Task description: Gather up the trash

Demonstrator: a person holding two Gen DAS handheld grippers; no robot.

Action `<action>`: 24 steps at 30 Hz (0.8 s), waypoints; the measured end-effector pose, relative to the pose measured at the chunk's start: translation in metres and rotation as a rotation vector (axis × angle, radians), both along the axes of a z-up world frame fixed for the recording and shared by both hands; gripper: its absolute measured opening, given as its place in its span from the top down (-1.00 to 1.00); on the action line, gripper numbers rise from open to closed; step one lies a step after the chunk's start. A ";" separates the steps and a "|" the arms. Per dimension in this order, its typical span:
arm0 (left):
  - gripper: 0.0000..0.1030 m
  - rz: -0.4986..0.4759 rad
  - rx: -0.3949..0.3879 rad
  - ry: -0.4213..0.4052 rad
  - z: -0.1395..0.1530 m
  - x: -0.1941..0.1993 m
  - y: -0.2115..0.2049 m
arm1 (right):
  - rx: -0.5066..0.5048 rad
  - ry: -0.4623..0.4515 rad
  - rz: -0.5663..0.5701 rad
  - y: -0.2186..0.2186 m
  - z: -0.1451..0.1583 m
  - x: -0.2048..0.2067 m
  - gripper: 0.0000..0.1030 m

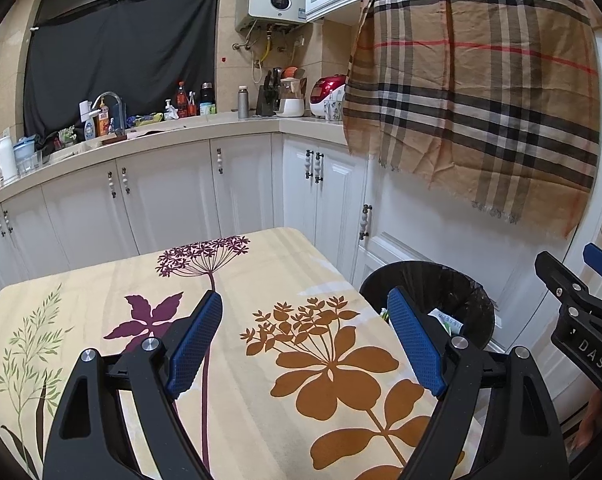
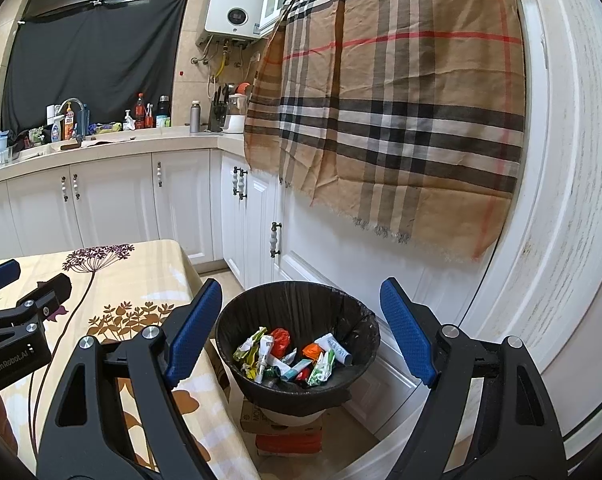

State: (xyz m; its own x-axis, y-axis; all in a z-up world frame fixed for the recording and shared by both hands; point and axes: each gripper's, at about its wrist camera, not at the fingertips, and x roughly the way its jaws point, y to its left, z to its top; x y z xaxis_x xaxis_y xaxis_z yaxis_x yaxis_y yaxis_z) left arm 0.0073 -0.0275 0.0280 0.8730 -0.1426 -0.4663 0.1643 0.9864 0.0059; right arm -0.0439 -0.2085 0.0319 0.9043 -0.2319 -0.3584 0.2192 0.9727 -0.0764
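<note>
Trash is lying heaped in the bin beside the bench, whose visible top is showing none. We are holding both the left hand-held gripper and right hand-held gripper spread, gripping nothing; collecting is looking nearly finished.

My tabletop is cream with brown and purple flowers; my black bin holds orange, green and white wrappers.

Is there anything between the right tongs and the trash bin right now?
Nothing visible does. The right tongs are open and empty, looking straight down into the bin, whose mouth is uncovered with wrappers already inside. The table edge lies to the left, out of the path.
</note>
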 end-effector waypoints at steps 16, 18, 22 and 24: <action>-0.59 -0.007 -0.019 0.007 -0.001 0.002 0.000 | 0.000 0.006 0.004 0.001 -0.004 0.002 -0.54; -0.59 -0.008 -0.022 0.016 -0.002 0.004 0.000 | -0.001 0.008 0.004 0.001 -0.004 0.002 -0.54; -0.59 -0.001 -0.001 0.011 -0.003 0.004 -0.001 | 0.000 0.008 0.005 0.001 -0.004 0.002 -0.54; -0.59 0.003 0.004 0.006 -0.003 0.003 0.001 | 0.000 0.009 0.009 0.002 -0.005 0.002 -0.54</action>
State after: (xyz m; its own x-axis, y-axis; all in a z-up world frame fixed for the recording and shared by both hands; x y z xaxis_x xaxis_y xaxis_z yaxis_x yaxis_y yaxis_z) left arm 0.0103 -0.0267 0.0253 0.8709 -0.1382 -0.4717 0.1613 0.9869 0.0087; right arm -0.0420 -0.2066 0.0272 0.9029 -0.2241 -0.3667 0.2100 0.9745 -0.0786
